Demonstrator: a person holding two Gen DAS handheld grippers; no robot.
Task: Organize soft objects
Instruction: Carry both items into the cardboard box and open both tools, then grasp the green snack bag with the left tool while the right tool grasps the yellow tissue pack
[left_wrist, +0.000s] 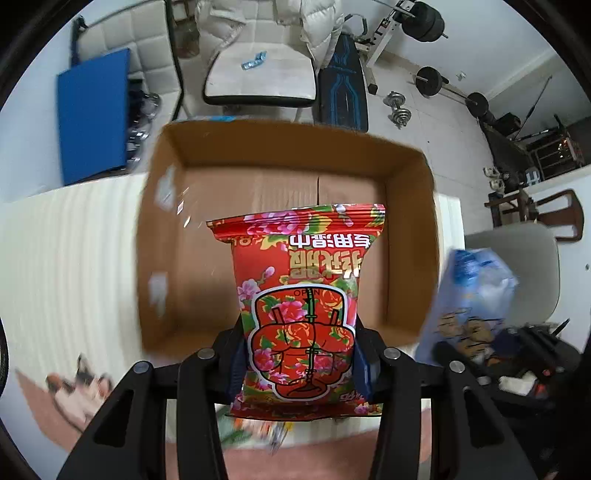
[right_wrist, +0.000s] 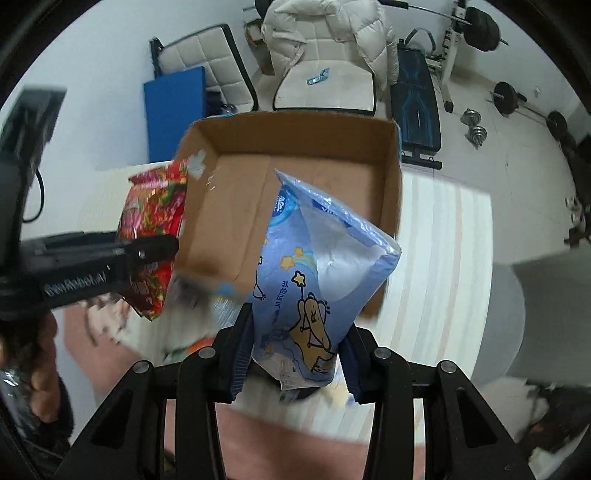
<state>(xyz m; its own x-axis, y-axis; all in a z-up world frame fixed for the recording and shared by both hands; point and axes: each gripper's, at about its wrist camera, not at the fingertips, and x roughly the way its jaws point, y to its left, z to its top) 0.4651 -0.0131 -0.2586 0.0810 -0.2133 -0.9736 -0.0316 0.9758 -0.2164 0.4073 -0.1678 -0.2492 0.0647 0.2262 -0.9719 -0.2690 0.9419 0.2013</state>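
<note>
My left gripper (left_wrist: 299, 363) is shut on a red flowered tissue pack (left_wrist: 303, 295) and holds it above the near edge of an open cardboard box (left_wrist: 288, 158). My right gripper (right_wrist: 293, 356) is shut on a blue tissue pack (right_wrist: 317, 280) with a cartoon bear, held over the box's (right_wrist: 295, 129) near right corner. In the right wrist view the left gripper (right_wrist: 110, 258) and its red pack (right_wrist: 155, 229) show at the box's left side. In the left wrist view the blue pack (left_wrist: 472, 295) shows to the right of the box. The box interior looks empty.
The box stands on a white ribbed surface (left_wrist: 74, 258). A pink cloth with a cat print (left_wrist: 81, 387) and more packs (right_wrist: 207, 317), blurred, lie near the front edge. Beyond are a white chair (left_wrist: 258, 77), a blue mat (left_wrist: 92, 118) and gym weights (left_wrist: 428, 79).
</note>
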